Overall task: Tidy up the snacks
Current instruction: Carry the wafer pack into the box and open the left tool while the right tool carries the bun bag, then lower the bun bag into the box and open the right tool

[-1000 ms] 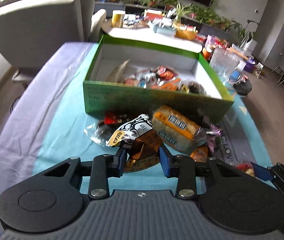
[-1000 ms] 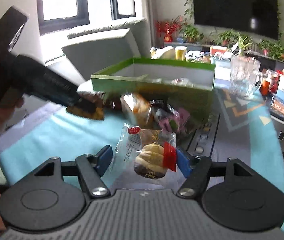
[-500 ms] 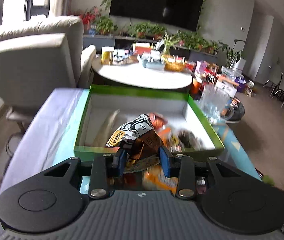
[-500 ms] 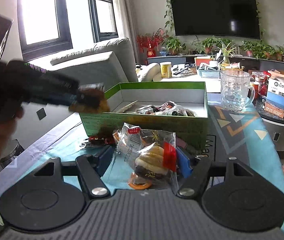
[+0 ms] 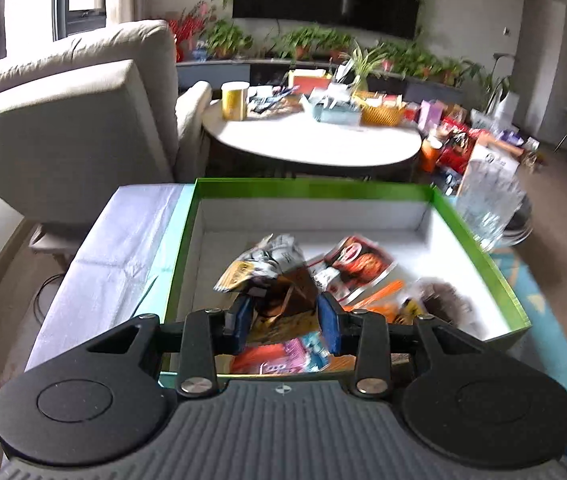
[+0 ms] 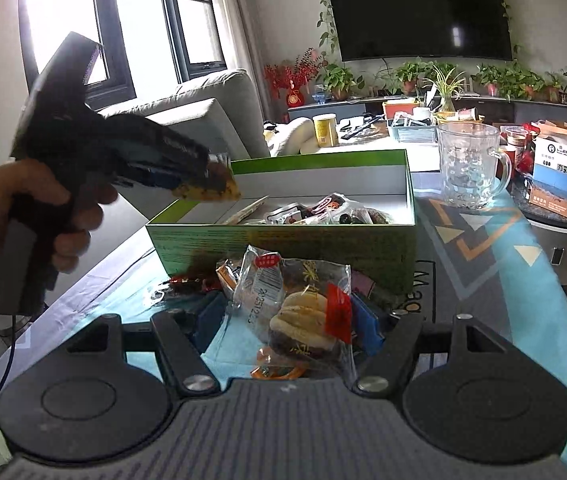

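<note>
Left hand-held gripper narrowly parted, clamping one crumpled snack packet over one green box. Right hand-held gripper wide, gripping one bagged pastry, box at 12 o'clock.

Left tongs clamped, angled downward; right tongs wide, gripping.
</note>
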